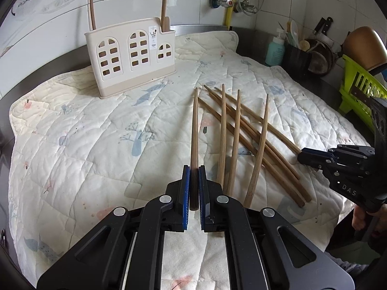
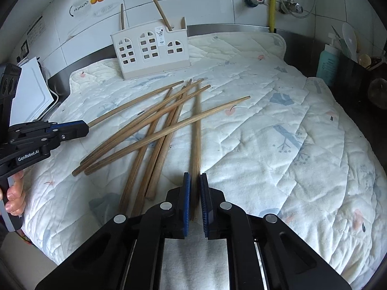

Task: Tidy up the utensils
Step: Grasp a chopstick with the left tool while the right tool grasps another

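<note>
Several wooden chopsticks (image 1: pixel 241 130) lie fanned on a quilted white cloth (image 1: pixel 96 133); they also show in the right wrist view (image 2: pixel 154 125). My left gripper (image 1: pixel 194 169) is shut on one chopstick (image 1: pixel 194 130), seen from the side in the right wrist view (image 2: pixel 82 125). My right gripper (image 2: pixel 195 176) is shut on another chopstick (image 2: pixel 197 133), and shows at the right in the left wrist view (image 1: pixel 302 157). A cream utensil holder (image 1: pixel 130 53) with arched cut-outs stands at the back of the cloth, holding two chopsticks (image 1: pixel 165 4); it also shows in the right wrist view (image 2: pixel 152 48).
A steel counter rim and tiled wall with taps (image 1: pixel 227 1) lie behind. At the right stand a teal bottle (image 1: pixel 275 50), a dark utensil pot (image 1: pixel 297 60), pans and a green rack (image 1: pixel 358 89). A white board (image 2: pixel 31 91) leans at the left.
</note>
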`<state>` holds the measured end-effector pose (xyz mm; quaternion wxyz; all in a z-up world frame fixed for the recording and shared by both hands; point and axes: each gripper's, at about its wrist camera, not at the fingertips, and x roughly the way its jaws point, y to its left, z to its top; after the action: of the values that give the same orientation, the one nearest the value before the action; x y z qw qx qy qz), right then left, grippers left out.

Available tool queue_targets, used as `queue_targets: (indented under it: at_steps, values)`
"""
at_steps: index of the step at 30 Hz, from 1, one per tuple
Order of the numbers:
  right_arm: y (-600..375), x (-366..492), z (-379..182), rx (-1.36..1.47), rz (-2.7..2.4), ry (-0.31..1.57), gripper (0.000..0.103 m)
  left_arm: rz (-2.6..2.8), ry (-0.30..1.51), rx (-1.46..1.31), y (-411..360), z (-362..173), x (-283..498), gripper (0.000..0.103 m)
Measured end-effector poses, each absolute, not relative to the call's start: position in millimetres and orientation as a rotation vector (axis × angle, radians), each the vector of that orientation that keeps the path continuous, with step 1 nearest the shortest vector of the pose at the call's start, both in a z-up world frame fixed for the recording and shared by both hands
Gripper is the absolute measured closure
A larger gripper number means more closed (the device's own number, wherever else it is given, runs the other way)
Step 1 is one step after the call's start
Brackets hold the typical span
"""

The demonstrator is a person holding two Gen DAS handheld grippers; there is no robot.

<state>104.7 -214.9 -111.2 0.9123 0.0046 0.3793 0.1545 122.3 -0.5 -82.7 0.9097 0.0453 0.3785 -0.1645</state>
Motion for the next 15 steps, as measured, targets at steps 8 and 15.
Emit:
queue_targets:
  at_steps: [8, 15]
  values:
    - [-222, 97, -85, -0.033, 0.295, 0.692, 0.096, -0.325, 0.737, 0.079, 5, -66, 118, 0.098]
    - [-241, 89, -38, -0.035, 0.272, 0.564, 0.096, -0.318, 0.691, 0.068, 6, -47, 114, 0.098]
